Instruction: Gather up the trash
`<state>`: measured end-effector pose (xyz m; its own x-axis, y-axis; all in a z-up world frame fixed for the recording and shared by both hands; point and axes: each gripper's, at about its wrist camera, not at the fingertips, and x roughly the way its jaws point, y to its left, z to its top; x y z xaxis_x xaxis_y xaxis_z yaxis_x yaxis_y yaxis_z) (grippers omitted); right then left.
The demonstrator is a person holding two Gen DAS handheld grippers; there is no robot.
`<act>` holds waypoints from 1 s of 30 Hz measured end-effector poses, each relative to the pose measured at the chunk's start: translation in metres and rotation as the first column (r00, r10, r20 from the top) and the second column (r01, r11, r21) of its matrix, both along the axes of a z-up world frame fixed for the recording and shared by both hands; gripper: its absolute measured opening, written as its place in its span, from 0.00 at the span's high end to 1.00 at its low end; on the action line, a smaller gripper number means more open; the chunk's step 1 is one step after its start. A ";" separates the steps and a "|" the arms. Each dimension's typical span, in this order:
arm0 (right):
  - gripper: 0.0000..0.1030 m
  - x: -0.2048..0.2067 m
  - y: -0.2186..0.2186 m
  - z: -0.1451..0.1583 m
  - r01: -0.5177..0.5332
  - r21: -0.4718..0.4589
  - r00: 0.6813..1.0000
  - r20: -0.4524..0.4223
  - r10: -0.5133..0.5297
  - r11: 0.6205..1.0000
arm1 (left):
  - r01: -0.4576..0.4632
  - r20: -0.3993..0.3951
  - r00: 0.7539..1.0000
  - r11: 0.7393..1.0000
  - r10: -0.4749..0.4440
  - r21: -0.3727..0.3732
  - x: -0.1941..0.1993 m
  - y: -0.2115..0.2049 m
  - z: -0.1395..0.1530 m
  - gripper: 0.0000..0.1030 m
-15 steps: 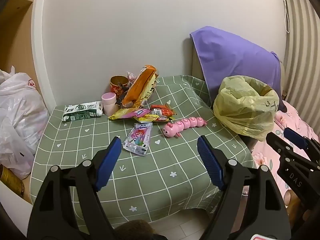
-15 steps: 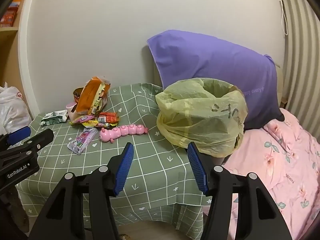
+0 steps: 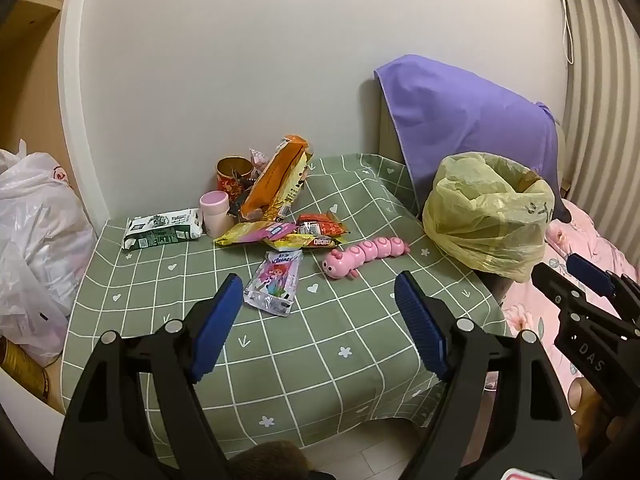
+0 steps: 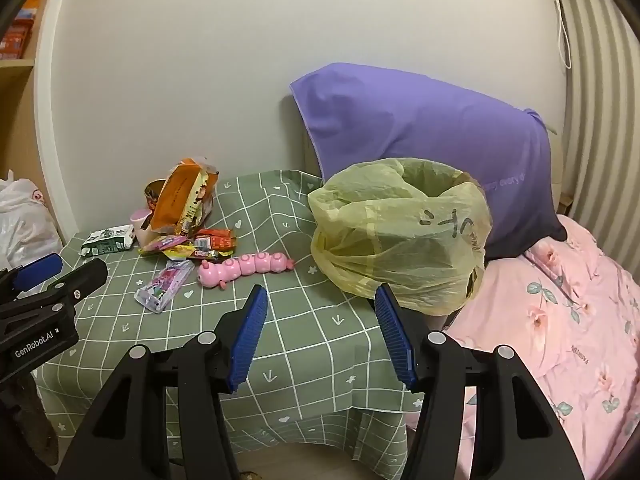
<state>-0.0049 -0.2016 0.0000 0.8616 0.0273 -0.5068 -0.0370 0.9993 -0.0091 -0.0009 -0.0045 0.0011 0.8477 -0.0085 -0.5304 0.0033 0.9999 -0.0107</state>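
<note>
Snack wrappers (image 3: 304, 234) lie in a pile near the back of the green checked table (image 3: 360, 360), with a tall orange bag (image 3: 276, 176) leaning behind them and a clear Kleenex packet (image 3: 274, 282) lying in front. A yellow trash bag (image 3: 488, 216) stands open at the table's right edge; it also shows in the right wrist view (image 4: 400, 236). My left gripper (image 3: 320, 300) is open and empty above the table's front, short of the Kleenex packet. My right gripper (image 4: 318, 312) is open and empty, in front of the trash bag.
A pink caterpillar toy (image 3: 364, 256), a green tissue pack (image 3: 162, 228), a pink cup (image 3: 216, 218) and a gold tin (image 3: 234, 174) sit on the table. White plastic bags (image 3: 32, 240) are at left. A purple pillow (image 4: 420, 128) and pink bedding (image 4: 560, 320) are at right.
Both grippers have shifted only slightly; the scene looks nearly the same. Nothing was taken hold of or let go.
</note>
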 end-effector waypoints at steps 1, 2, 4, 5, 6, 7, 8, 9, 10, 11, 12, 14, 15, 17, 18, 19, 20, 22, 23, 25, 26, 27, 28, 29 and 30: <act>0.48 0.000 0.000 -0.001 -0.001 0.001 1.000 -0.001 0.001 1.000 | 0.001 0.000 1.000 1.000 -0.001 0.000 0.000 0.000 0.000 0.28; 0.48 0.001 0.001 -0.001 -0.002 0.002 1.000 -0.001 0.002 1.000 | 0.001 0.000 1.000 1.000 -0.001 -0.001 0.000 0.000 0.000 0.28; 0.48 0.001 0.002 -0.001 -0.002 0.002 1.000 -0.001 0.002 1.000 | 0.000 0.002 1.000 1.000 0.000 -0.001 0.001 0.001 0.000 0.28; 0.48 0.001 0.002 -0.001 -0.002 0.004 1.000 -0.001 0.002 1.000 | 0.000 0.003 1.000 1.000 0.000 -0.002 0.001 0.001 0.000 0.28; 0.48 0.002 0.002 -0.001 -0.003 0.005 1.000 -0.002 0.003 1.000 | 0.000 0.003 1.000 1.000 0.000 -0.003 0.001 0.001 0.000 0.28; 0.48 0.001 0.002 -0.001 -0.003 0.002 1.000 -0.002 0.003 1.000 | 0.001 0.003 1.000 1.000 -0.001 -0.004 0.001 0.002 0.000 0.28; 0.48 0.001 0.003 -0.001 -0.002 0.002 1.000 -0.002 0.002 1.000 | 0.002 0.003 1.000 1.000 -0.001 -0.004 0.001 0.002 0.000 0.28; 0.48 0.001 0.002 -0.001 -0.002 0.004 1.000 0.000 0.002 1.000 | 0.001 0.005 1.000 1.000 -0.001 -0.002 -0.001 -0.001 0.000 0.28; 0.48 0.001 0.002 -0.001 -0.002 0.004 1.000 0.000 0.002 1.000 | 0.001 0.006 1.000 1.000 -0.001 -0.003 -0.001 0.000 0.000 0.28; 0.48 0.001 0.002 -0.001 -0.003 0.004 1.000 0.000 0.003 1.000 | 0.002 0.006 1.000 1.000 -0.002 -0.004 -0.001 -0.001 0.000 0.28; 0.48 0.001 0.002 -0.001 -0.003 0.003 1.000 -0.001 0.003 1.000 | 0.002 0.007 1.000 1.000 -0.002 -0.005 -0.001 -0.001 0.000 0.28; 0.48 0.001 0.002 -0.001 -0.002 0.004 1.000 0.000 0.002 1.000 | 0.004 0.007 1.000 1.000 -0.004 -0.005 -0.002 -0.001 0.000 0.28; 0.48 0.001 0.002 -0.001 -0.002 0.005 1.000 0.000 0.002 1.000 | 0.005 0.006 1.000 1.000 -0.005 -0.005 -0.002 -0.001 0.000 0.28; 0.48 0.001 0.001 -0.001 -0.002 0.006 1.000 -0.001 0.002 1.000 | 0.006 0.006 1.000 1.000 -0.006 -0.005 -0.003 -0.002 0.000 0.28; 0.48 0.001 0.001 -0.002 -0.002 0.005 1.000 0.000 0.002 1.000 | 0.006 0.006 1.000 1.000 -0.006 -0.005 -0.003 -0.002 0.000 0.28; 0.48 0.001 0.001 -0.001 -0.001 0.006 1.000 -0.001 0.001 1.000 | 0.005 0.005 1.000 1.000 -0.005 -0.007 -0.002 0.002 0.001 0.28; 0.48 0.001 0.001 -0.001 0.000 0.006 1.000 -0.002 0.000 1.000 | 0.002 0.006 1.000 1.000 -0.002 -0.007 -0.002 0.000 0.001 0.28; 0.48 0.001 0.001 -0.002 0.001 0.007 1.000 -0.002 -0.001 1.000 | 0.002 0.006 1.000 1.000 -0.002 -0.008 -0.003 0.000 0.001 0.28; 0.48 0.001 0.001 -0.002 0.002 0.008 1.000 -0.002 -0.002 1.000 | 0.002 0.006 1.000 1.000 -0.002 -0.007 -0.003 0.000 0.001 0.28; 0.48 0.001 0.000 -0.003 0.002 0.009 1.000 -0.001 -0.002 1.000 | 0.004 0.006 1.000 1.000 -0.004 -0.008 -0.004 0.000 0.001 0.28; 0.48 0.001 0.000 -0.003 0.002 0.008 1.000 -0.001 -0.002 1.000 | 0.005 0.006 1.000 1.000 -0.005 -0.007 -0.005 0.000 0.001 0.28; 0.48 0.000 0.000 -0.003 0.002 0.007 1.000 -0.002 -0.002 1.000 | 0.006 0.006 1.000 1.000 -0.006 -0.007 -0.006 -0.001 0.002 0.28; 0.48 0.000 -0.001 -0.003 0.002 0.009 1.000 -0.002 -0.002 1.000 | 0.008 0.005 1.000 1.000 -0.008 -0.006 -0.003 0.000 0.000 0.28; 0.48 0.000 -0.001 -0.003 0.002 0.011 1.000 -0.001 -0.002 1.000 | 0.008 0.006 1.000 1.000 -0.008 -0.006 -0.003 0.000 0.000 0.28; 0.48 0.000 0.000 -0.002 0.003 0.011 1.000 0.000 -0.003 1.000 | 0.007 0.006 1.000 1.000 -0.007 -0.005 -0.002 0.000 0.000 0.28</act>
